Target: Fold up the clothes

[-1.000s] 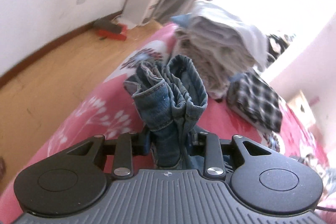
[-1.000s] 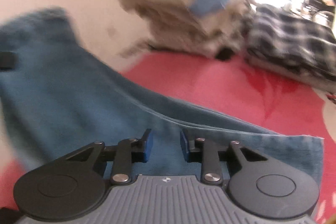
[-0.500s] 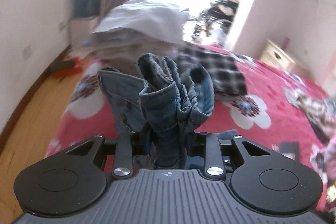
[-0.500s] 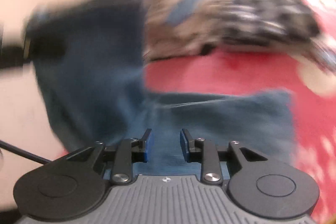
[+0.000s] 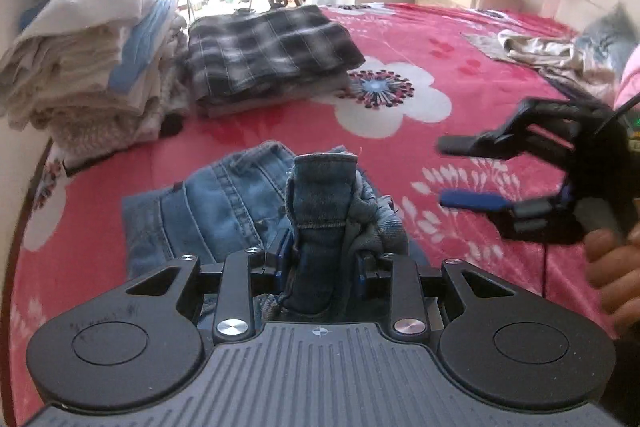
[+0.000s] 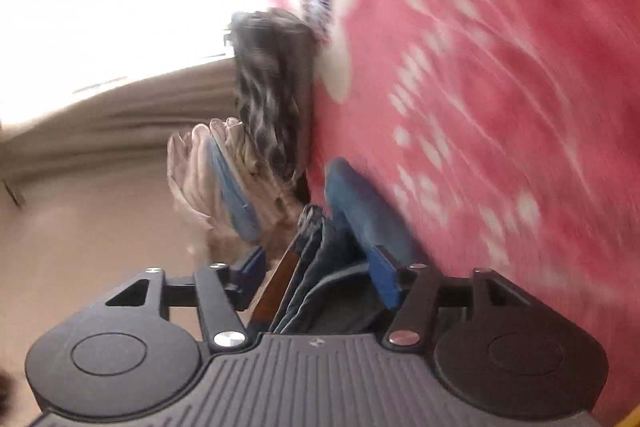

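1. The left gripper [image 5: 322, 263] stayed clamped on a bunched fold of the jeans [image 5: 224, 203].
2. The jeans, hanging a second earlier, now lay on the red floral bedspread [image 5: 460, 39], in front of the folded plaid shirt [image 5: 268, 47].
3. The right gripper [image 5: 448, 171], then pinched nearly together, was opening, rolled sideways, right of the jeans; denim [image 6: 340, 259] sat loose between its jaws.

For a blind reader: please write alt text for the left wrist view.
The left claw is shut on bunched blue jeans lying on a pink floral bedspread. Behind lie a folded plaid shirt and a pale clothes stack.
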The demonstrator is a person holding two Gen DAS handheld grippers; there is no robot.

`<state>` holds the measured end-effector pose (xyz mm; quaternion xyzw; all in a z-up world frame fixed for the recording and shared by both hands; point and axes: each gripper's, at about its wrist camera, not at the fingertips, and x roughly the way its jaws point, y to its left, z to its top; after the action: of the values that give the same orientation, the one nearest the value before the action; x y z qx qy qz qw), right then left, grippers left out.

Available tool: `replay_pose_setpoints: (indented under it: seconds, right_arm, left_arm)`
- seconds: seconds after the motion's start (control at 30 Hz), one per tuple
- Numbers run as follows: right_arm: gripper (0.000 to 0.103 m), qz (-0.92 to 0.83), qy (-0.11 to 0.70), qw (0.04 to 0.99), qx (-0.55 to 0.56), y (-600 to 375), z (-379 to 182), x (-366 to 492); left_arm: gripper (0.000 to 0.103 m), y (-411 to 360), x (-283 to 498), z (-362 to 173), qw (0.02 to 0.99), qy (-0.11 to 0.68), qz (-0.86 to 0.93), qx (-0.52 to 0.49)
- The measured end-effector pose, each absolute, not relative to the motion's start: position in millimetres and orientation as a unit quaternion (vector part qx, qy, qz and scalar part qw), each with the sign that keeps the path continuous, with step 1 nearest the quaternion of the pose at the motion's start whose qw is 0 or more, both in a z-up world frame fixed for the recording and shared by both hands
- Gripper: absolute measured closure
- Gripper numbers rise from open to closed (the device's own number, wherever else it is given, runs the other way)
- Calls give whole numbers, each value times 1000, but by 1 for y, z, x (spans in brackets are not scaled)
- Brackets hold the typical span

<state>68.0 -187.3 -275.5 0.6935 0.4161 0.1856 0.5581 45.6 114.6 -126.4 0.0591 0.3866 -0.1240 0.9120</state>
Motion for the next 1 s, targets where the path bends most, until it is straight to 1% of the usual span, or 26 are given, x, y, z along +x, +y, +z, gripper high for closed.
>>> replay_pose_setpoints:
  seconds: [0.03,0.07,0.2,0.3,0.4,0.5,0.6,0.73,0.83,0.9,1.0]
  right_arm:
    - [23,193,425,535,704,-184,-279,69]
    - [20,207,438,509,711,-176,-282,70]
    - [10,235,495,468,694,-142,-294,90]
    - [7,240,508,457,690,-126,-302,101]
    - [7,238,515,464,681,-123,-302,103]
    - [7,238,514,465,680,-121,-298,108]
    - [7,238,517,472,673,-118,-293,116]
    - [7,235,526,488,655,-118,-287,129]
    - [10,229,537,494,644,-120,-282,135]
    - [11,227,546,499,633,-117,-279,140]
    - [12,223,551,500,629,-118,-278,136]
  left_arm:
    - [74,116,46,-125,911,389,-123,59]
    - [74,118,46,-121,910,391,-122,60]
    - [74,115,39,-122,904,394,-139,87]
    - [70,103,30,-133,889,401,-173,139]
    - [65,99,21,-138,863,426,-205,179]
    - [59,115,25,-121,843,462,-241,130]
    - [59,132,30,-103,819,497,-276,75]
    - [57,149,52,-93,844,476,-248,21]
    - [57,137,71,-107,851,470,-230,40]
    - [57,126,77,-116,834,484,-262,43]
    - [57,112,67,-119,820,484,-301,58]
